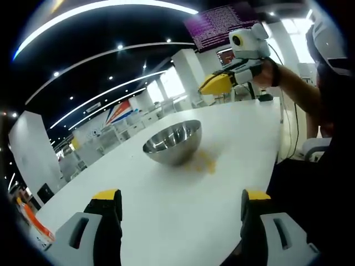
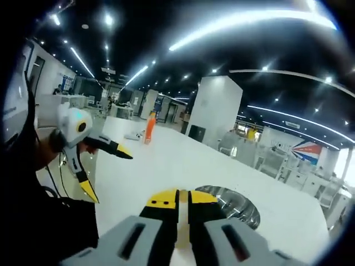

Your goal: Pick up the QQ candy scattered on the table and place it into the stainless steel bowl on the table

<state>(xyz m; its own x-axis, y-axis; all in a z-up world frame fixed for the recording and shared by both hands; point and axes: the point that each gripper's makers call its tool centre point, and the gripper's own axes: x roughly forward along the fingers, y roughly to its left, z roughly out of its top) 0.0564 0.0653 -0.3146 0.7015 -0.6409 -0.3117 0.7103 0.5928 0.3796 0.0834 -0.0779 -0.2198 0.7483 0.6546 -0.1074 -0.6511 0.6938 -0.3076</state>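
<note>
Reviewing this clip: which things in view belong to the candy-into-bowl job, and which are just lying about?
Belongs to the job:
- stainless steel bowl on the white table
- yellow candy scattered beside the bowl
- left hand-held gripper, jaws open
- right hand-held gripper, jaws shut, above the bowl

Just lying about:
- orange bottle standing at the table's far end

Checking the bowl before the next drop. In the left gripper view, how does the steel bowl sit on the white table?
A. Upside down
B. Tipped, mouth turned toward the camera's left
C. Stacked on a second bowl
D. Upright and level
B: the bowl leans, its shiny inside facing left, with yellow candy lying beside it on the table.
</note>
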